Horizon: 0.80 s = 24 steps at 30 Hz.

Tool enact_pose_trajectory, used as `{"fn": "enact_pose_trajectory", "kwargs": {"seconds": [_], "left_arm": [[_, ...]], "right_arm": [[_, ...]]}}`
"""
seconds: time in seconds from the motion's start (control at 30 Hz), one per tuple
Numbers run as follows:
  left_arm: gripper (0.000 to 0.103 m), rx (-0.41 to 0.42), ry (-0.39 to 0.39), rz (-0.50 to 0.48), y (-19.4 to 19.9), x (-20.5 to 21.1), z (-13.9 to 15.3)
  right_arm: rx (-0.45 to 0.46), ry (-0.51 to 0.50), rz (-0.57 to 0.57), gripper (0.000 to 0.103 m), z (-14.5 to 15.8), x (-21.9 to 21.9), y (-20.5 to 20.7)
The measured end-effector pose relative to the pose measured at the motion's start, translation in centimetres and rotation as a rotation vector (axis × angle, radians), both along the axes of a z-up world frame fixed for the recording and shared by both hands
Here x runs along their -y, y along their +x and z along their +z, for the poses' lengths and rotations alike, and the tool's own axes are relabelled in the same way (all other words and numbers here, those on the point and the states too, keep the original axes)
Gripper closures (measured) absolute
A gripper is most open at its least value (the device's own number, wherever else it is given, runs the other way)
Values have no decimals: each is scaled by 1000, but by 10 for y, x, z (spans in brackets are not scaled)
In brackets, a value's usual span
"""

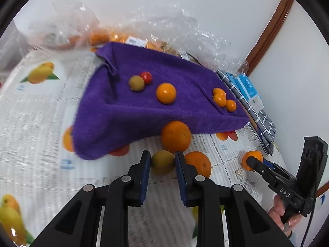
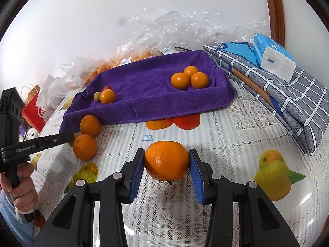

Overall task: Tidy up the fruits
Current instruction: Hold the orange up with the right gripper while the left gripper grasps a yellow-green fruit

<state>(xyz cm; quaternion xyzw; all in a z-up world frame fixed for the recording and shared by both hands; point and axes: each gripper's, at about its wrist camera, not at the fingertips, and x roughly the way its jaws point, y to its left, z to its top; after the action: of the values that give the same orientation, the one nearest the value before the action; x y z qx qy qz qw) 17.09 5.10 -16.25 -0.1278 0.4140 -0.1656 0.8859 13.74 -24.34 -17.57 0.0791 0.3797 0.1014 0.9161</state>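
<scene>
My left gripper (image 1: 162, 162) is shut on a small greenish-brown fruit (image 1: 162, 162) just above the tablecloth, in front of the purple towel-lined tray (image 1: 115, 111). Two oranges (image 1: 175, 136) (image 1: 198, 163) lie beside it. My right gripper (image 2: 167, 162) is shut on a big orange (image 2: 167, 160) over the table; it also shows in the left wrist view (image 1: 252, 160). On the tray sit three small oranges (image 2: 189, 78), one orange (image 2: 107, 96), a greenish fruit (image 2: 97, 96) and a red fruit (image 1: 146, 77). The left gripper shows at the left of the right wrist view (image 2: 71, 139).
Clear plastic bags with oranges (image 2: 131, 58) lie behind the tray. A folded grey checked cloth (image 2: 287, 103) with a tissue pack (image 2: 273, 57) lies at the right. A red paper bag (image 2: 35, 113) stands at the far left. A fruit-printed lace tablecloth (image 2: 236, 135) covers the table.
</scene>
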Motion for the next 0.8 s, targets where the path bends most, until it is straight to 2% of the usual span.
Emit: {"fn": "enact_pose_trajectory", "kwargs": {"seconds": [0.13, 0.2, 0.37, 0.53, 0.8], "left_arm": [[79, 33, 130, 41, -8, -5, 2], [79, 44, 163, 20, -11, -3, -2], [78, 80, 173, -5, -14, 1, -4], [76, 35, 187, -20, -8, 5, -11], [78, 56, 146, -24, -12, -1, -7]], "right_arm": [[0, 0, 6, 60, 0, -1, 0], [0, -5, 10, 60, 1, -1, 0], [0, -1, 1, 60, 1, 0, 0], [-1, -2, 5, 60, 1, -1, 0], [4, -3, 3, 60, 1, -1, -1]]}}
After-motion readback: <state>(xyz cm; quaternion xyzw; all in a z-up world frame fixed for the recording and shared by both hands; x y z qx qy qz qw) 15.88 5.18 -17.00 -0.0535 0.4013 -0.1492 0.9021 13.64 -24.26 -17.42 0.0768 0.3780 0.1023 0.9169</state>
